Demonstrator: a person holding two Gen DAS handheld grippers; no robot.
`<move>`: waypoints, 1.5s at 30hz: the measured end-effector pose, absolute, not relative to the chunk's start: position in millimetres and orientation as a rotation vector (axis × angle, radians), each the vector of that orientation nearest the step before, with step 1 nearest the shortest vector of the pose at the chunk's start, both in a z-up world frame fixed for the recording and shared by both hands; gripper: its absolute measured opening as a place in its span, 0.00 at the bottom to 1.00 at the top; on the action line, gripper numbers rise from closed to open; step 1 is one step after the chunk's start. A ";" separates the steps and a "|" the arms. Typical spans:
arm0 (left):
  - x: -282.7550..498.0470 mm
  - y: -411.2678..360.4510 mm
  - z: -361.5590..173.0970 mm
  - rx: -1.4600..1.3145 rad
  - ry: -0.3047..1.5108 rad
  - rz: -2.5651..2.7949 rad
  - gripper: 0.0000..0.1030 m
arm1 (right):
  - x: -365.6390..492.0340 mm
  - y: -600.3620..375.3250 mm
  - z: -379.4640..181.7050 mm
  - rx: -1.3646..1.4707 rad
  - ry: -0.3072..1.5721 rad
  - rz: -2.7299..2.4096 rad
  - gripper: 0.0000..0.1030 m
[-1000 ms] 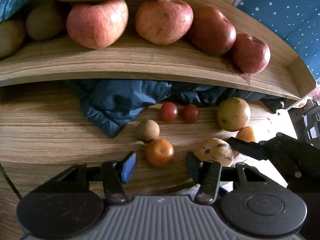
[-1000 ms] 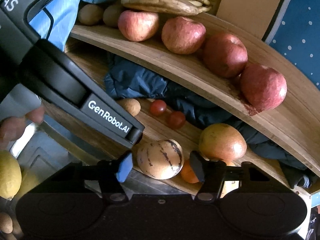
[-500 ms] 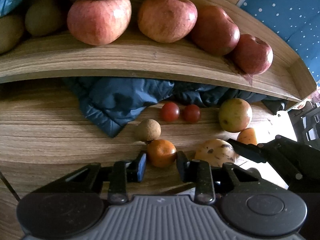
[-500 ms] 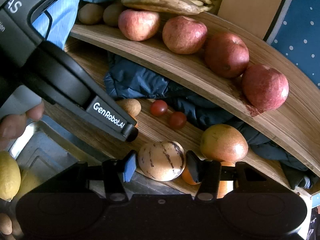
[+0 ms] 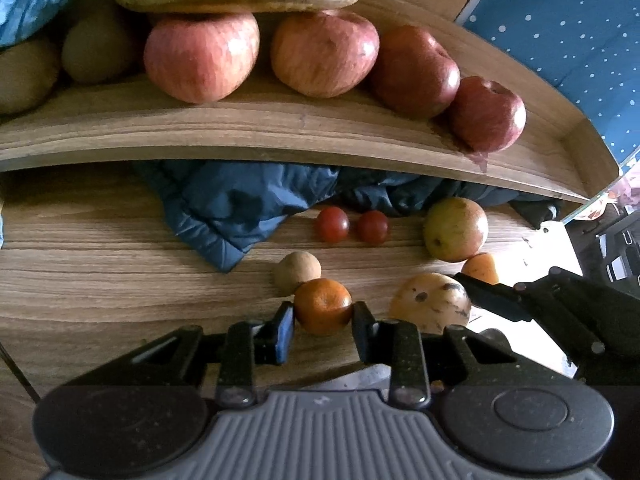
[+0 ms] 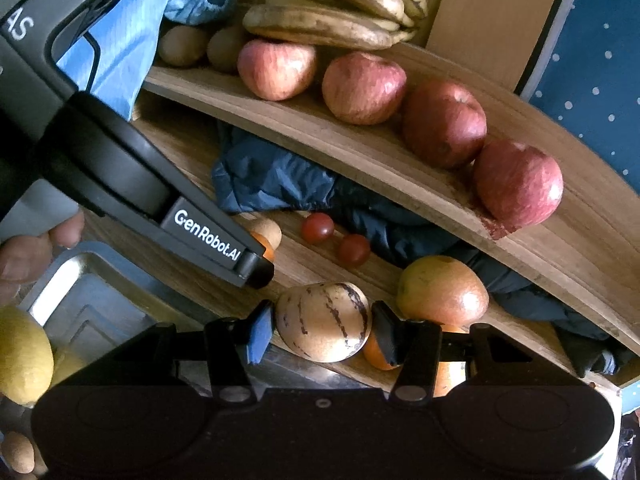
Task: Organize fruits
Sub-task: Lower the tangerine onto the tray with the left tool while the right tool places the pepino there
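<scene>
An orange mandarin [image 5: 323, 306] lies on the lower wooden shelf [image 5: 100, 280]. My left gripper [image 5: 323, 330] is shut on it, one pad pressing each side. A small brown round fruit [image 5: 298, 272] touches the mandarin from behind. To the right, a pale striped melon [image 6: 323, 322] sits at the shelf's front edge, and my right gripper [image 6: 323, 334] is shut on it. In the left wrist view the same melon [image 5: 430, 306] shows with a right finger [image 5: 480, 294] against it. The left gripper's body [image 6: 200, 236] crosses the right wrist view.
Several red apples [image 5: 202, 56] line the upper shelf [image 5: 280, 132] under bananas [image 6: 332, 20]. Two cherry tomatoes [image 5: 332, 224], a yellow-red apple [image 5: 456, 228], another mandarin [image 5: 482, 268] and a blue jacket [image 5: 224, 208] share the lower shelf. A metal tray [image 6: 80, 300] with a lemon [image 6: 22, 360] sits lower left.
Both grippers have closed from open: the left pads came in onto the mandarin, the right pads onto the striped melon. Neither hand has shifted much.
</scene>
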State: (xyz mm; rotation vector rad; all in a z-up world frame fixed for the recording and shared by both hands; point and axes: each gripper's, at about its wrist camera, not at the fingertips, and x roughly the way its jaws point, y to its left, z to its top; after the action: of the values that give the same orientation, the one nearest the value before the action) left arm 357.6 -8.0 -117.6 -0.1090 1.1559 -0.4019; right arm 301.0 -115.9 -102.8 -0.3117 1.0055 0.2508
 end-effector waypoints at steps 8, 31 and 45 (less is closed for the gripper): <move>341.2 -3.1 -106.6 -0.099 1.131 -0.433 0.33 | 286.5 -110.7 -88.7 -0.315 0.979 0.234 0.53; 274.5 8.9 -87.8 0.004 1.102 -0.629 0.33 | 208.5 -82.9 -53.3 -0.235 0.982 0.177 0.53; 243.4 8.9 -93.1 0.109 1.122 -0.737 0.33 | 161.8 -74.3 -53.1 -0.153 1.037 0.164 0.53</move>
State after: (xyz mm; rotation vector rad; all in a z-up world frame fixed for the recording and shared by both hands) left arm 243.4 8.9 -93.1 0.1091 1.1219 -0.7365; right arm 161.8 -74.3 -53.1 -0.1530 1.0370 0.1642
